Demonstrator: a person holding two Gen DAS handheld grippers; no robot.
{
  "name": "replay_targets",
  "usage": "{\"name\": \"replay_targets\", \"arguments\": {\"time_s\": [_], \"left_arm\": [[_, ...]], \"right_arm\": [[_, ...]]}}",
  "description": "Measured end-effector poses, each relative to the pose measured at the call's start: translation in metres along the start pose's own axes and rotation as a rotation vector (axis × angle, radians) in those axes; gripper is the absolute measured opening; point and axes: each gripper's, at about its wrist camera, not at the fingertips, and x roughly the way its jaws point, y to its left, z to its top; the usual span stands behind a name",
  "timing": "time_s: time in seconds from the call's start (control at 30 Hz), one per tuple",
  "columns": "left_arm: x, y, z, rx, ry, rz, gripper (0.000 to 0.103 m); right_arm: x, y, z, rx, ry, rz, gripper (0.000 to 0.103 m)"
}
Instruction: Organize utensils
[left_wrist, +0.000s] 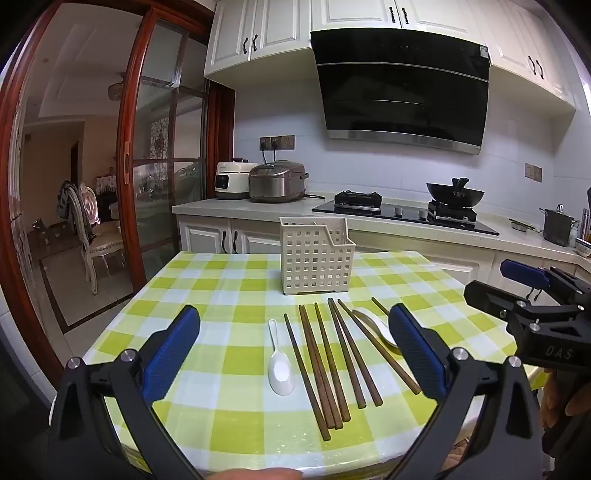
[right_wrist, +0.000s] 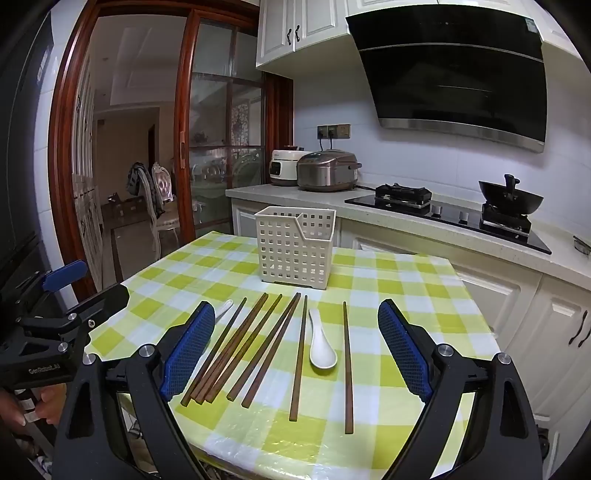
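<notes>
Right now I have both grippers hovering above the near edge of the tabletop (left_wrist: 229, 288), which wears a green-and-white checked cloth. My left gripper (left_wrist: 295, 347) has its blue-padded fingers (left_wrist: 171, 350) spread wide with nothing between them, and my right gripper (right_wrist: 295, 343) is spread wide and empty too. From the left wrist camera I can see the right gripper off to the right side, and from the right wrist camera the left one sits at the left edge (a bit of the hand gripping it shows below).

Laid out on the cloth between me and the far edge is a row of brown wooden chopsticks (left_wrist: 325, 365), pointing roughly away from me and fanned a little; several lie touching in pairs, and the rightmost one (right_wrist: 348, 365) lies apart from the rest. A small white spoon (left_wrist: 280, 365) lies at the left end of the row, bowl toward me, just beside the outermost stick. A second white spoon (right_wrist: 320, 343) rests between two sticks on the right side of the row, also bowl toward me.

Behind the row stands a cream perforated utensil holder (left_wrist: 316, 258), upright on the tabletop and apart from the sticks; I cannot see anything inside it from here.

Beyond it runs the kitchen counter with two rice cookers (left_wrist: 277, 181), a gas hob carrying a black wok (left_wrist: 455, 194), and a range hood (left_wrist: 402, 88) above.
</notes>
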Motion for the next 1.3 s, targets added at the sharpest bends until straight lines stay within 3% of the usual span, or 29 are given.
{"name": "replay_targets", "arguments": {"time_s": [1.3], "left_arm": [[-0.0005,0.0043,0.0004,-0.009,0.001,-0.005,0.099]], "right_arm": [[-0.0027,0.0018,-0.001,0.005,-0.002,0.007,0.084]]}}
